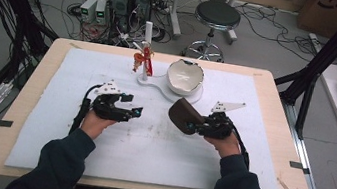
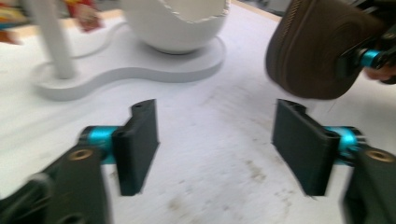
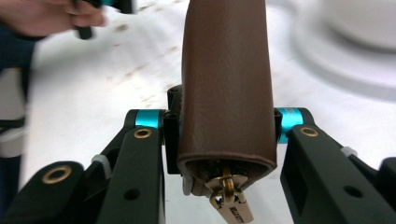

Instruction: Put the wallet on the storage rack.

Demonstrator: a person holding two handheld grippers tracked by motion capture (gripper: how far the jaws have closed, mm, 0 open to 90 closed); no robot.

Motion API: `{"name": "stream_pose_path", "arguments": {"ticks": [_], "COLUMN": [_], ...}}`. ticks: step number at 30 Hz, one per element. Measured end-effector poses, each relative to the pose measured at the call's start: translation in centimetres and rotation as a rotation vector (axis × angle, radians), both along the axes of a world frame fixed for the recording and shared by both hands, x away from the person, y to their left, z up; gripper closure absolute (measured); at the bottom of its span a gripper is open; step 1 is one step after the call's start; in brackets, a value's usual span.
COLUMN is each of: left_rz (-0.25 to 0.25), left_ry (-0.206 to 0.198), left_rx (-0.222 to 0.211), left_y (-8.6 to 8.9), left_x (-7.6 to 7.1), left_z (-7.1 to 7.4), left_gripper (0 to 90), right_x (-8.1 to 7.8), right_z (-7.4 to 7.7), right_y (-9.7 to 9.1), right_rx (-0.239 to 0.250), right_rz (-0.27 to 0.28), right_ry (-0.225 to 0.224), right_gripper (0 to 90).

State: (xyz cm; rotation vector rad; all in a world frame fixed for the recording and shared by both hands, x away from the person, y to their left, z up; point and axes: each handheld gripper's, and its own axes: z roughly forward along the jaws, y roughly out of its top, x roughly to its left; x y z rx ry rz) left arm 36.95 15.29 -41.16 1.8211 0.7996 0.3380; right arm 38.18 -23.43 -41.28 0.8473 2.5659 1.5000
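The right claw (image 3: 219, 135) was clamped on a brown leather pouch (image 3: 226, 84), its jaws pressed against both sides. The pouch stood up between them, and a brass zip pull (image 3: 231, 198) hung from its lower end, nearest the claw's body. In the high view the pouch (image 1: 181, 114) stuck out from the right claw (image 1: 193, 126) toward the left claw (image 1: 134, 113), well apart from it. The left claw (image 2: 215, 144) stood wide open with only the white mat (image 2: 210, 186) between its jaws. Ahead of it sat a white bowl (image 2: 175, 23) on a white stand (image 2: 140, 65), and the pouch (image 2: 310, 51) was ahead to its right.
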Motion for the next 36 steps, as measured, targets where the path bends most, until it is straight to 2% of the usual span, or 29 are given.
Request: {"name": "stream_pose_path", "arguments": {"ticks": [2,7,9,12,14,18,23,25,27,28,30,31,33,36], "left_rz": [0.021,0.086,0.114,0.148,0.162,0.171,0.163,0.167,0.170,0.172,0.176,0.177,0.180,0.184], "left_ry": [-0.014,-0.046,-0.042,-0.034,-0.026,-0.024,-0.025,-0.026,-0.027,-0.026,-0.021,-0.018,-0.019,-0.018], "left_rx": [-0.002,-0.017,-0.032,-0.053,-0.071,-0.074,-0.078,-0.088,-0.099,-0.101,-0.104,-0.106,-0.110,-0.113], "left_y": [1.0,4.1,5.3,6.4,6.8,7.0,6.9,7.0,7.3,7.4,7.6,7.7,7.8,8.0], "left_x": [-0.3,-0.8,-0.9,-0.8,-0.7,-0.6,-0.6,-0.6,-0.6,-0.6,-0.6,-0.6,-0.6,-0.6], "left_z": [0.2,0.3,0.2,-0.1,-0.2,-0.3,-0.4,-0.3,-0.3,-0.3,-0.4,-0.4,-0.4,-0.5], "left_gripper": [20.6,20.6,20.6,20.7,20.7,20.8,21.1,21.1,21.1,21.1,21.1,21.1,21.1,21.1], "right_x": [-0.1,0.6,1.1,2.1,2.8,4.3,6.8,7.9,8.7,9.3,10.1,10.5,11.1,11.8], "right_z": [0.7,2.6,3.4,4.5,5.3,6.7,8.1,8.4,8.5,8.4,8.3,8.3,8.0,7.4], "right_y": [-0.1,0.2,0.4,0.6,0.8,1.0,1.8,2.2,2.7,2.9,3.4,3.7,4.1,4.4], "right_rx": [-0.015,-0.055,-0.075,-0.077,-0.079,-0.087,-0.149,-0.188,-0.223,-0.234,-0.262,-0.286,-0.307,-0.336], "right_rz": [-0.026,-0.044,-0.050,-0.058,-0.065,-0.071,-0.086,-0.091,-0.096,-0.089,-0.090,-0.082,-0.070,-0.065], "right_ry": [-0.047,-0.123,-0.145,-0.163,-0.174,-0.199,-0.223,-0.253,-0.264,-0.299,-0.324,-0.311,-0.338,-0.352], "right_gripper": [64.8,65.0,65.0,65.0,65.0,65.0,65.2,65.1,65.1,65.1,65.1,65.1,65.1,65.1]}}
